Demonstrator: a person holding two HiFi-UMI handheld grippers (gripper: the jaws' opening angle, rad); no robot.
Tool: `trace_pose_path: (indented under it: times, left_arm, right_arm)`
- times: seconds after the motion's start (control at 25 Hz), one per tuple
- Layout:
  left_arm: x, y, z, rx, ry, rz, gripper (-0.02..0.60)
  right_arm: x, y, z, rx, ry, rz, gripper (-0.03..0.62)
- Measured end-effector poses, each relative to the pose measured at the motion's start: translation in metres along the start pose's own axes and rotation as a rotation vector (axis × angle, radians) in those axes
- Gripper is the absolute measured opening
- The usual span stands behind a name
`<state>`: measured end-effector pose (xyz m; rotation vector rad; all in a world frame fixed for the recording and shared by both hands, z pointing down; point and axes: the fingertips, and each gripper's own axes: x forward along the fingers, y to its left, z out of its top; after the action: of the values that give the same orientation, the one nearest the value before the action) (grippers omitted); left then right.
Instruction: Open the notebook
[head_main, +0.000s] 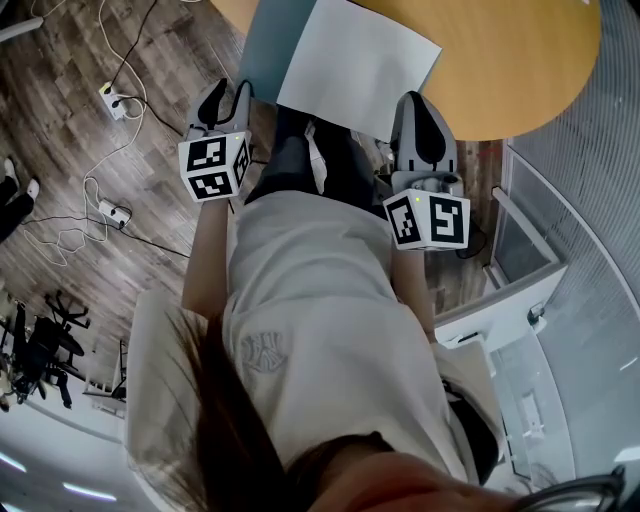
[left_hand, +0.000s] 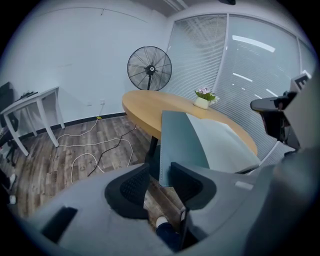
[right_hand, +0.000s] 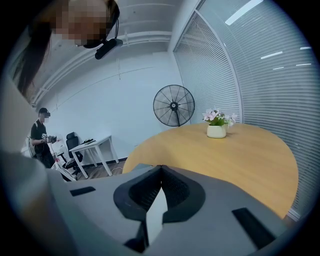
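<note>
The notebook lies at the near edge of a round wooden table (head_main: 520, 60). Its blue-grey cover (left_hand: 182, 145) stands lifted, and a white page (head_main: 355, 65) lies to its right. My left gripper (left_hand: 160, 187) is open, with the cover's lower edge between its pads; a gap shows beside the left pad. In the head view the left gripper (head_main: 228, 95) sits at the cover's near left side. My right gripper (right_hand: 160, 172) is shut on the edge of a white page (right_hand: 156, 215), at the page's near right corner (head_main: 420, 105).
A small pot of flowers (right_hand: 217, 130) stands farther back on the table. A standing fan (left_hand: 149, 67) is behind it. Cables and a power strip (head_main: 110, 100) trail over the wooden floor at left. A white desk (left_hand: 30, 107) and another person (right_hand: 42, 137) are farther off.
</note>
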<state>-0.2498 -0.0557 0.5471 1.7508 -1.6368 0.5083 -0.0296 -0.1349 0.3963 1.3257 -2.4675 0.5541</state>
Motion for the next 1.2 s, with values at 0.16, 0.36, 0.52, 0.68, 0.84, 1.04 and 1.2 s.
trace_pose_path:
  times: [0.16,0.36,0.52,0.68,0.84,1.04,1.2]
  left_arm:
    - [-0.001,0.000,0.001,0.008,-0.002,0.004,0.144]
    - [-0.005,0.000,0.005,0.002,-0.009,0.009,0.143]
    - [-0.010,0.002,0.011,0.013,-0.027,0.019,0.103]
    - [-0.016,0.005,0.024,0.038,-0.064,0.059,0.034]
    - [-0.026,0.003,0.047,0.070,-0.131,0.093,0.018]
    - [-0.038,-0.004,0.079,0.095,-0.218,0.096,0.017]
    - [-0.050,-0.017,0.106,0.111,-0.287,0.087,0.017]
  right_arm:
    - [0.001,-0.002,0.000,0.000,-0.002,-0.002,0.002]
    - [0.001,-0.003,0.004,-0.001,-0.007,0.001,0.002]
    - [0.002,0.000,0.006,-0.003,-0.014,0.007,0.002]
    - [-0.002,0.000,0.013,-0.008,-0.029,0.011,0.002]
    - [-0.010,-0.002,0.020,-0.013,-0.045,0.010,0.002]
    - [-0.017,-0.005,0.030,-0.015,-0.075,0.006,0.002]
    - [-0.027,-0.010,0.039,-0.006,-0.101,-0.004,0.002]
